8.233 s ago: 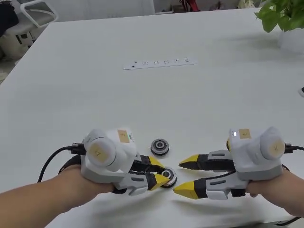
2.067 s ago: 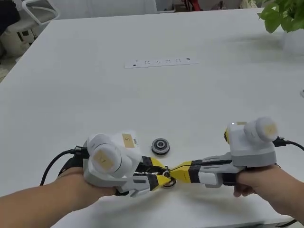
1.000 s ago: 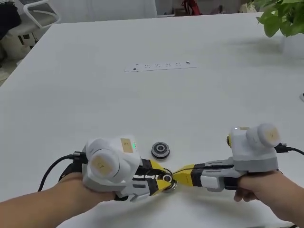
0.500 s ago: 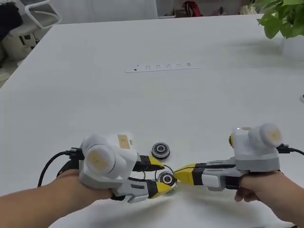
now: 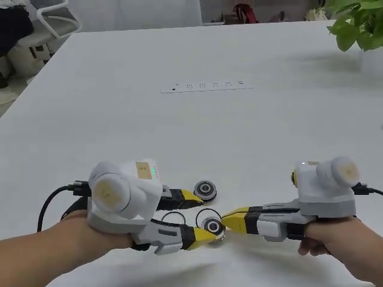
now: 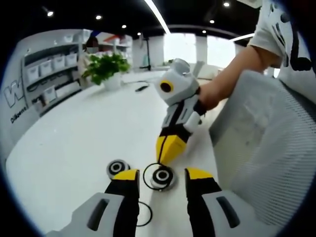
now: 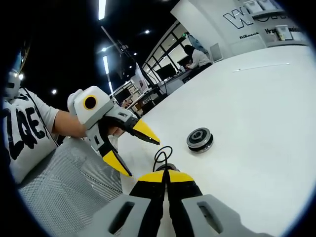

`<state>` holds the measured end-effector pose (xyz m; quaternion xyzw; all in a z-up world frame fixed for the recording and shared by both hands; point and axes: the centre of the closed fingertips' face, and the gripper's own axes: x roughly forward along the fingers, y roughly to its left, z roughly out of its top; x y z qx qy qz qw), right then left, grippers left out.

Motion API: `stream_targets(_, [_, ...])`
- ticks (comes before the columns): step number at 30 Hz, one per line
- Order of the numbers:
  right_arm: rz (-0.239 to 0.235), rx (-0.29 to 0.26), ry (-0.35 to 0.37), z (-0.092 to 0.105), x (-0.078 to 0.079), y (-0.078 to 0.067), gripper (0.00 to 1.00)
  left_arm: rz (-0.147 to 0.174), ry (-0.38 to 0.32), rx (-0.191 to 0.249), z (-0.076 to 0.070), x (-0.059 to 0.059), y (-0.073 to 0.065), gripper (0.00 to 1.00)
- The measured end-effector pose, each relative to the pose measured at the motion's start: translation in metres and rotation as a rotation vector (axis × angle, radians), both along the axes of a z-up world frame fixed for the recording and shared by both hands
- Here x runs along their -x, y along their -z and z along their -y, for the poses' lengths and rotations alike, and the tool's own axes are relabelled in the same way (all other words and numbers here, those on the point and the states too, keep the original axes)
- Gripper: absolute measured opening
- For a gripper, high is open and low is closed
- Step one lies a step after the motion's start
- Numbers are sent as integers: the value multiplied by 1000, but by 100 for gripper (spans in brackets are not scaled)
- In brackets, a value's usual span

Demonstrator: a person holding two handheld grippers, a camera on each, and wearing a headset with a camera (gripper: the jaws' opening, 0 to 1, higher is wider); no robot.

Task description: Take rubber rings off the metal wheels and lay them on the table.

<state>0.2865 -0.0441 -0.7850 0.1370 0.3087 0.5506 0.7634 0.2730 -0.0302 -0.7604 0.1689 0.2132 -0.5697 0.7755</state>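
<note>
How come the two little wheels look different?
The near wheel sits between the left gripper's open jaws; the far wheel lies alone. A thin rubber ring, seemingly pinched by the shut right gripper, loops loose off the near wheel; the far wheel's rim is dark all round. Both lie flat on the white table.

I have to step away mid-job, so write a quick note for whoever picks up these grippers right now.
Left gripper: jaws open, either side of the near wheel, not gripping it.
Right gripper: jaws shut, pinching a rubber ring partly pulled off that wheel.
Done: one loose ring lies on the table between the left jaws.
Left: pull the pinched ring free and lay it down; the far wheel seems to have its rubber on.
</note>
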Motion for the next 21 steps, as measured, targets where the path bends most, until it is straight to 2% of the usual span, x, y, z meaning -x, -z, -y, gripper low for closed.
stream_targets(12, [3, 1, -4, 0, 1, -2, 0, 11, -13, 12, -10, 3, -10, 42])
stream_targets(21, [1, -1, -9, 0, 2, -4, 0, 11, -39, 17, -18, 0, -12, 47])
